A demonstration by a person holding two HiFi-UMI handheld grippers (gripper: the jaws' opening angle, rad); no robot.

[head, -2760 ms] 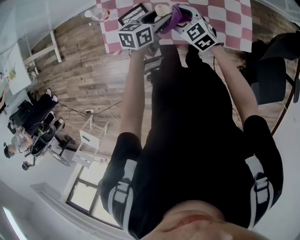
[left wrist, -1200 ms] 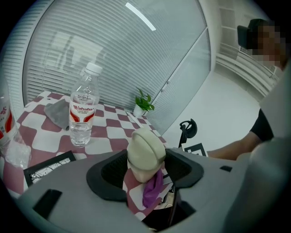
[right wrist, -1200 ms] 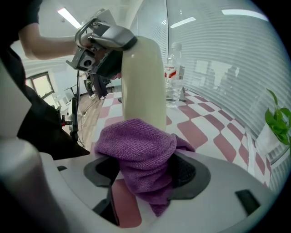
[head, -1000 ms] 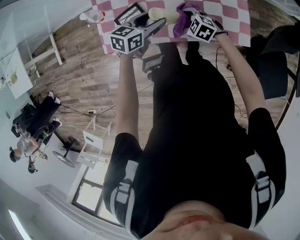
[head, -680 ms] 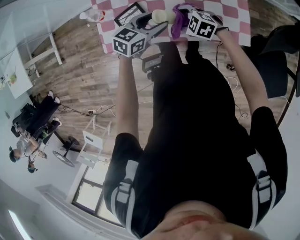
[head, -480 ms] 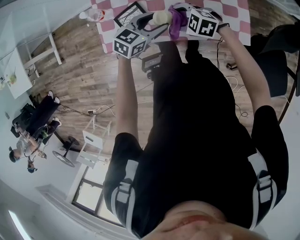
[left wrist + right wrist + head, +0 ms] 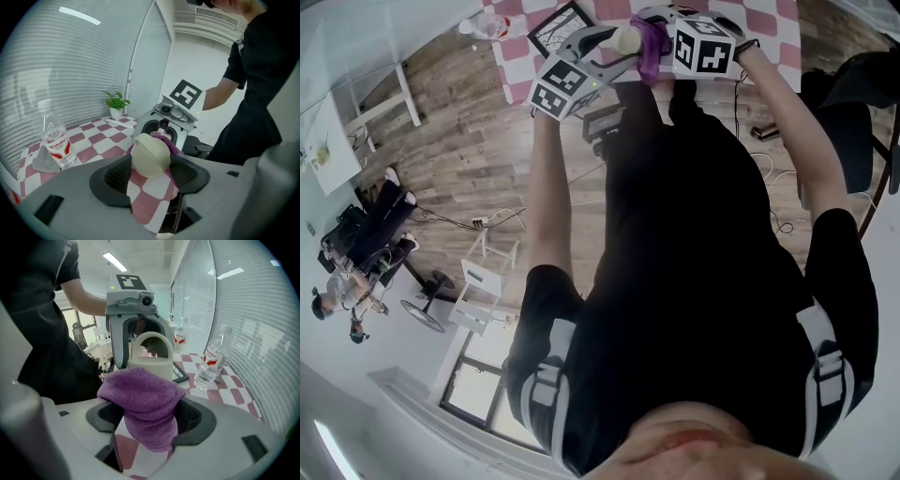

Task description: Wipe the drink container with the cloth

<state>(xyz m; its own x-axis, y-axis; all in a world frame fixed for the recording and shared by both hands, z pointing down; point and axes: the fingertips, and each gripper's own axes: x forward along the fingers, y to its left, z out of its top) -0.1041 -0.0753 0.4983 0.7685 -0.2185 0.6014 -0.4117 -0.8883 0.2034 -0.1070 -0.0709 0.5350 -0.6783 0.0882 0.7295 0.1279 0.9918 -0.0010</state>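
left gripper point(image 7: 151, 174): clamped on the container point(image 7: 149, 359), steadying it in the air | right gripper point(image 7: 149, 420): pinching the cloth point(image 7: 140, 390), bunched fold facing the container | step: likely wiping its side

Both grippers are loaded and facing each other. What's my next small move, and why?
Probably sweep the right gripper so its purple cloth rubs across the cream container while the left gripper steadies it. Both are gripped and sit close together, but whether they touch is unclear.
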